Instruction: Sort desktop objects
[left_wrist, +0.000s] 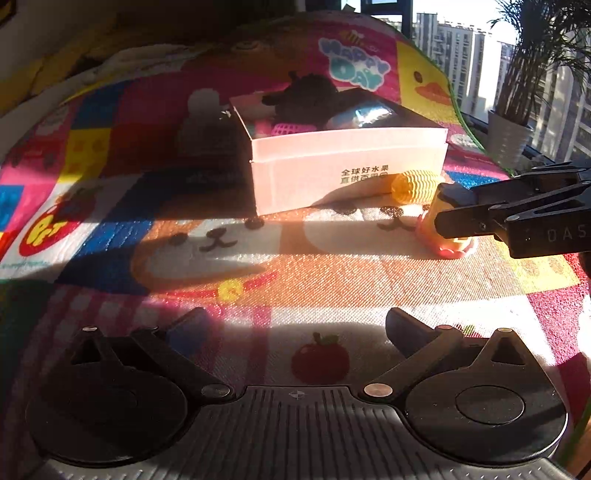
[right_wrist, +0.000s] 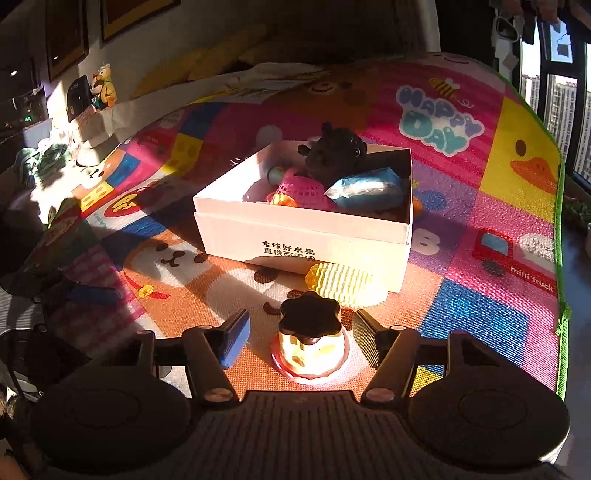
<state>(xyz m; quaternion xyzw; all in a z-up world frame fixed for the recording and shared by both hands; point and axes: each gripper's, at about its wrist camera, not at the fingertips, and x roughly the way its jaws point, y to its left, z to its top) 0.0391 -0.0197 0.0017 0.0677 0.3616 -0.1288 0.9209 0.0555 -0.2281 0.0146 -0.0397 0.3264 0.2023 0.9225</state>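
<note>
A white cardboard box (right_wrist: 295, 236) stands mid-mat and holds a dark plush animal (right_wrist: 334, 153), a pink mesh item (right_wrist: 303, 190) and a silvery-blue packet (right_wrist: 365, 188). A yellow ribbed toy (right_wrist: 341, 282) lies against the box's front. A small jar with a dark flower-shaped lid (right_wrist: 309, 341) stands on the mat between my right gripper's open fingers (right_wrist: 236, 341). My right gripper (right_wrist: 301, 343) straddles it without touching. My left gripper (left_wrist: 295, 332) is open and empty, low over the mat. From the left wrist view the right gripper (left_wrist: 454, 218) reaches the jar (left_wrist: 448, 240) from the right.
The colourful cartoon play mat (right_wrist: 480, 295) covers the surface; its green edge (right_wrist: 561, 258) runs along the right by the window. A potted plant (left_wrist: 513, 136) stands beyond the mat. Plush toys (right_wrist: 103, 86) and clutter sit at the far left.
</note>
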